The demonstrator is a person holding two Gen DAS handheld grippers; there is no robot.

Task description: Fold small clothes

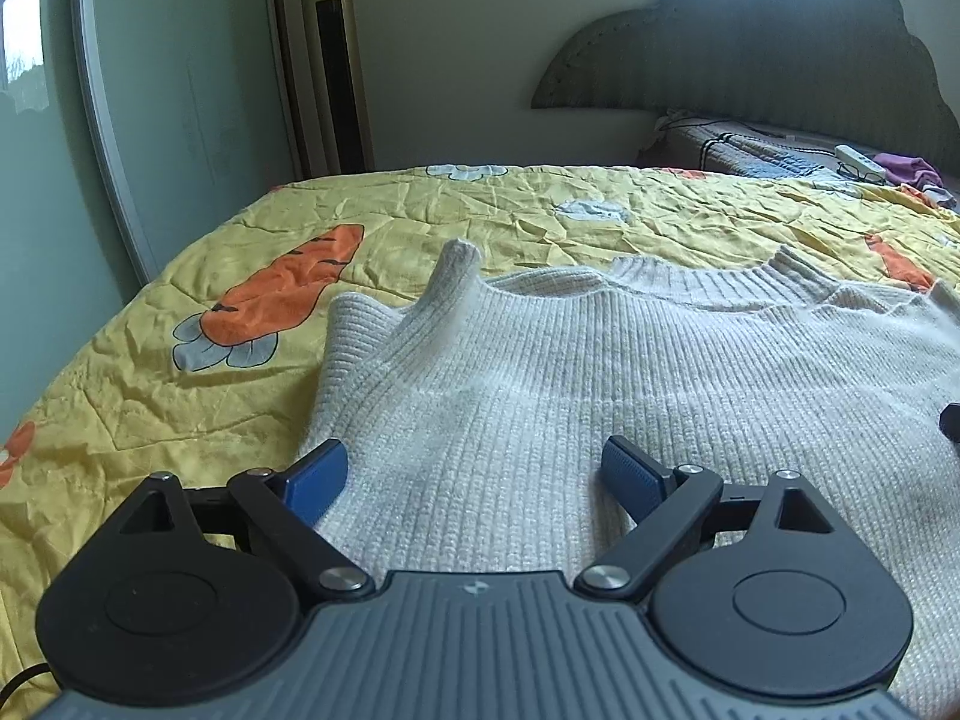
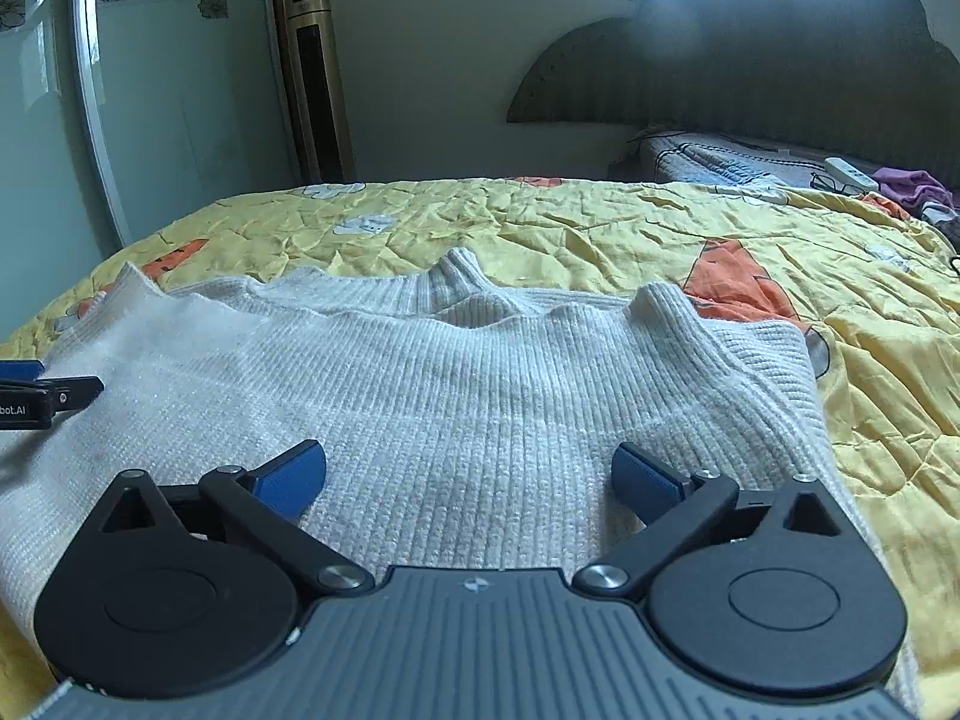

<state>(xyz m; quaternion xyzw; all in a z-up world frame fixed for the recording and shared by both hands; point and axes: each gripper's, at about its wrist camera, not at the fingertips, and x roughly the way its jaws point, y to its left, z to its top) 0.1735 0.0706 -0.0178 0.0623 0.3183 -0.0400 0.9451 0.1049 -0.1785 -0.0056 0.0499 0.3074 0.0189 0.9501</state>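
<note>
A: On the bed (image 1: 150,372), over its yellow carrot-print quilt, lies the sweater (image 1: 600,396), white rib knit, collar at the far end. It looks already doubled: two peaks of cloth stand up near the collar edge, and the near part lies fairly flat under both tools.

B: Tongs?

A: Left tongs (image 1: 474,474) spread wide, blue pads apart, nothing between them but the knit lying below. They hover over the sweater's left part, near its edge. Right tongs (image 2: 468,477) likewise spread wide, over the right part. Neither pinches cloth. Whether the pads touch the knit, I cannot tell.

B: Step in hand?

A: My judgement: between folds. One layer seems laid, both tools free, so the next grip is being lined up. How many folds remain I cannot say from here.

B: What does the next move call for?

A: Probably a pinch at each side of one edge, both tongs at matching points so the cloth lifts evenly. Thick knit: take both layers or the fold slips open. The raised peaks by the collar want flattening, or the bundle ends lumpy.

B: Clutter?

A: Spectacles (image 2: 834,183) far off by the headboard; no hindrance.
</note>
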